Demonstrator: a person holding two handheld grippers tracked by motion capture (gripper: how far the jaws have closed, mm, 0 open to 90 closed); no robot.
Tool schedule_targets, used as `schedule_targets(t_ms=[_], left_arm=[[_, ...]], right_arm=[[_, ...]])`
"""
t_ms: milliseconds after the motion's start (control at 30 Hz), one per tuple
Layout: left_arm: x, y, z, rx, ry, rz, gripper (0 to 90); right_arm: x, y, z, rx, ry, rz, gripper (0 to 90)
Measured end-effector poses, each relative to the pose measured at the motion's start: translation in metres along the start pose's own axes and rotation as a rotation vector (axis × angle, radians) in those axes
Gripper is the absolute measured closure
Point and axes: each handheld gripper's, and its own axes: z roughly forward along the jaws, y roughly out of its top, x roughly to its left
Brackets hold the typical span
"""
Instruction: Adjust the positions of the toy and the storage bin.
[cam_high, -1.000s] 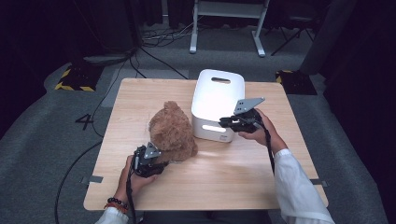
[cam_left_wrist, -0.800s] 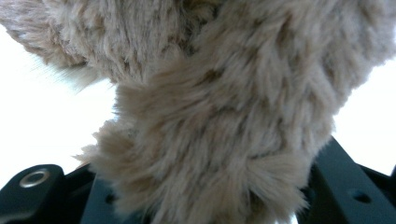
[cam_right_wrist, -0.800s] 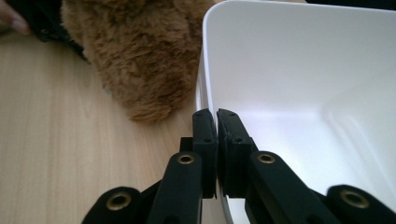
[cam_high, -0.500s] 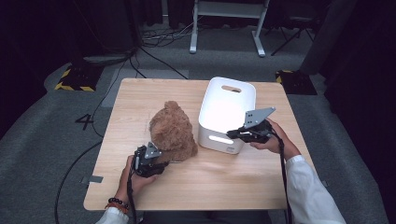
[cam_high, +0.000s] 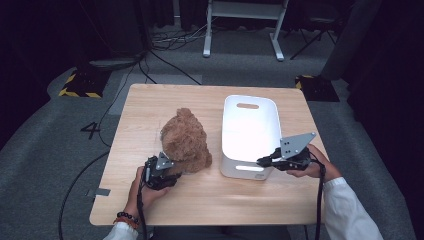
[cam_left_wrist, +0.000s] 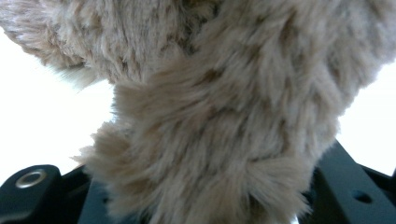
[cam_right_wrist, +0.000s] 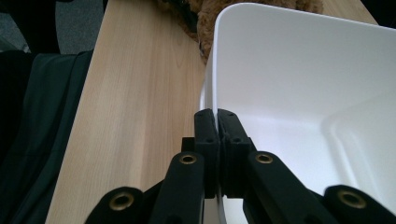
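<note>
Wooden table (cam_high: 210, 195), centre. Grey carpet floor (cam_high: 45, 165); cables (cam_high: 165, 55) at 11 o'clock; white stand (cam_high: 242, 25) at 12 o'clock.

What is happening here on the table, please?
A person works at a wooden table with a gripper in each hand. The right gripper is shut on the near rim of a white plastic bin, which stands upright with its opening up. The left gripper is at the near side of a brown teddy bear; the left gripper view shows a fold of its fur between the two jaws. The bear sits on the table just left of the bin, not inside it.
</note>
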Motion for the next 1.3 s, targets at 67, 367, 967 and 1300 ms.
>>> schedule_targets(t_ms=[67, 367, 967, 1300], left_arm=[[0.000, 0.000, 0.000, 0.000, 0.004, 0.002, 54.4], [-0.002, 0.001, 0.000, -0.014, 0.006, -0.012, 50.9], [-0.007, 0.003, 0.000, -0.035, 0.023, -0.049, 41.4], [-0.007, 0.005, -0.003, -0.066, 0.023, -0.085, 27.2]], right_arm=[[0.006, -0.002, -0.005, 0.007, -0.017, -0.009, 87.2], [0.016, -0.012, -0.039, -0.138, -0.199, 0.114, 56.2], [-0.018, -0.051, -0.031, -0.083, -0.531, 0.504, 28.1], [-0.013, -0.049, -0.013, -0.050, -0.516, 0.503, 21.7]])
